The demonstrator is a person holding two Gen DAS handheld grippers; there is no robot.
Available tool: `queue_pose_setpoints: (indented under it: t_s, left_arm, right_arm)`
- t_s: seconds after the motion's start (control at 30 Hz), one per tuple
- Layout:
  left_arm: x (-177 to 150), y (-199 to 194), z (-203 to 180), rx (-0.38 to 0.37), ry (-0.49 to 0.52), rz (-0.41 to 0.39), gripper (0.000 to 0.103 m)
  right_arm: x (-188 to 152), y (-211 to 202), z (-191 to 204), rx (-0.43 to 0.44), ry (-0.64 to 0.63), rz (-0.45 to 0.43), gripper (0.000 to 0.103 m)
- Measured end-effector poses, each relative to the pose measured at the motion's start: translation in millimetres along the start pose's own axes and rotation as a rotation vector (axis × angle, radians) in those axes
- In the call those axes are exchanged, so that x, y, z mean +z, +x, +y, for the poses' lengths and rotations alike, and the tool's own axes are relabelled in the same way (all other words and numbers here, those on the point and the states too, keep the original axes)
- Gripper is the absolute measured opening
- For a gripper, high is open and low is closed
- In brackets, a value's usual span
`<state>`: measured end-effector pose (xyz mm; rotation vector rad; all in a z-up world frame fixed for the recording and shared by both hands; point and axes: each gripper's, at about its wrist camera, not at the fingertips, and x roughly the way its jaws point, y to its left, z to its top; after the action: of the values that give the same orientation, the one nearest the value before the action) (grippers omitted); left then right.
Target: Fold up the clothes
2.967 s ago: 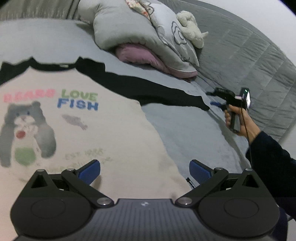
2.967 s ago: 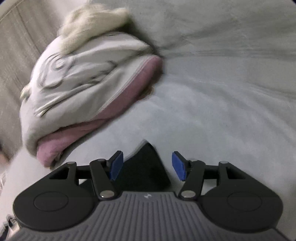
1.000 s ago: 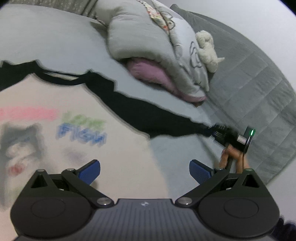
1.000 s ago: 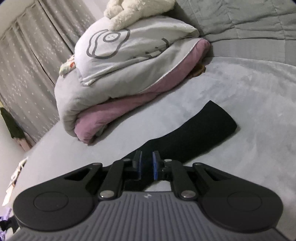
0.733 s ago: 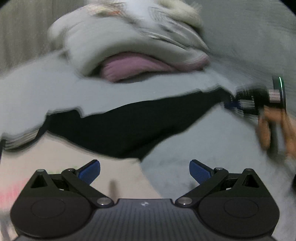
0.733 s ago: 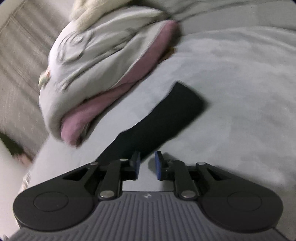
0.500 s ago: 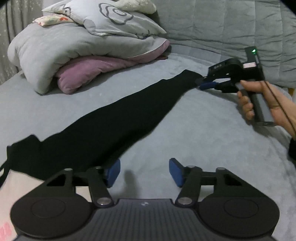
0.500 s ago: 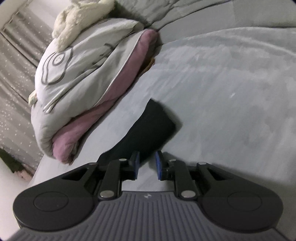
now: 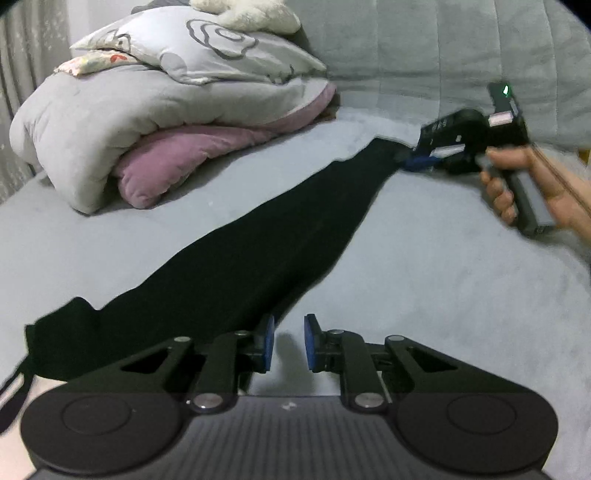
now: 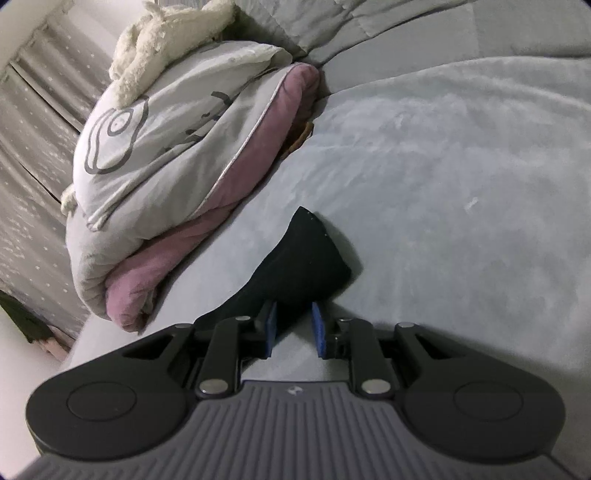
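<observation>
A long black sleeve [image 9: 277,236] of a cream shirt lies flat on the grey bed [image 9: 424,277], running from lower left to upper right. My left gripper [image 9: 289,343] sits low at the sleeve's near edge. Its jaws are closing and narrow, with bare bed in the gap and the cloth beside the left pad. A hand [image 9: 546,192] holds my right gripper [image 9: 421,161] at the cuff. In the right wrist view my right gripper [image 10: 293,328] stands slightly open, the cuff [image 10: 310,258] reaching to its tips, with bed showing between the pads.
A folded grey and pink duvet with a pillow [image 9: 147,110] is piled at the back left, with a white plush toy [image 9: 251,11] on top. A quilted grey headboard [image 9: 443,55] rises behind. Curtains [image 10: 29,147] hang at the left.
My left gripper swung off the shirt's printed front to the sleeve's edge, and its jaws went from wide to narrow. My right gripper's jaws parted a little and sit closer to the cuff's end.
</observation>
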<state>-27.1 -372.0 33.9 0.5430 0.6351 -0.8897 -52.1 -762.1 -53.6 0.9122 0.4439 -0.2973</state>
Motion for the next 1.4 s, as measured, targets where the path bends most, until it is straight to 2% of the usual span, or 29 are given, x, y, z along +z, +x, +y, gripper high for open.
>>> queue_pose_setpoints:
  t_s: [0.1, 0.17, 0.23, 0.33, 0.43, 0.6, 0.63, 0.67, 0.83, 0.97, 1.07, 1.17, 1.27, 1.3, 1.33, 1.37, 1.4]
  left_arm:
    - [-3, 6, -5, 0.026, 0.042, 0.024, 0.019]
    - [-2, 7, -9, 0.055, 0.079, 0.018, 0.027]
    - [0, 4, -12, 0.086, 0.103, 0.005, 0.029]
    - [3, 5, -14, 0.101, 0.141, -0.007, 0.030]
    - [3, 14, -16, 0.118, 0.175, 0.015, 0.030]
    - [5, 25, -10, 0.115, 0.158, 0.029, 0.030]
    - [5, 27, -10, 0.113, 0.155, 0.035, 0.027]
    - [4, 28, -10, 0.105, 0.145, 0.036, 0.019]
    - [2, 28, -7, 0.076, 0.081, 0.037, 0.011]
    - [2, 27, 1, 0.046, 0.025, 0.040, 0.004]
    - [2, 21, 12, -0.018, -0.056, 0.037, 0.002]
    - [-3, 10, 20, -0.088, -0.133, 0.012, 0.002]
    - [-6, 0, 21, -0.113, -0.144, -0.012, 0.002]
    - [-7, -3, 21, -0.115, -0.140, -0.015, 0.002]
    - [-8, -3, 22, -0.119, -0.148, -0.015, 0.002]
    - [-8, -3, 24, -0.122, -0.158, -0.015, 0.002]
    - [-8, -1, 25, -0.121, -0.166, -0.012, 0.002]
  right_arm:
    - [-2, 0, 1, 0.001, -0.024, -0.012, 0.023]
    - [-4, 0, 4, -0.006, -0.047, -0.017, 0.023]
    - [-5, 0, 3, -0.002, -0.053, -0.022, 0.024]
    - [-7, -1, 2, 0.008, -0.064, -0.036, 0.024]
    - [-10, -1, 3, 0.006, -0.088, -0.048, 0.024]
    - [-9, 0, 2, 0.003, -0.093, -0.045, 0.024]
    - [-9, 0, 1, 0.006, -0.086, -0.043, 0.024]
    - [-8, 1, 1, 0.009, -0.081, -0.040, 0.024]
    - [0, 9, 2, 0.011, -0.060, -0.034, 0.024]
    - [4, 13, 6, -0.007, -0.060, -0.055, 0.017]
    - [6, 4, 4, -0.001, -0.049, -0.106, 0.009]
    - [10, -5, 4, -0.003, -0.064, -0.137, 0.008]
    - [19, -19, 4, 0.014, -0.057, -0.150, 0.008]
    - [21, -21, 4, 0.013, -0.054, -0.145, 0.010]
    - [23, -20, 3, -0.005, -0.047, -0.127, 0.018]
    - [25, -17, 1, -0.030, -0.036, -0.103, 0.034]
    - [26, -16, -5, -0.054, -0.006, -0.093, 0.041]
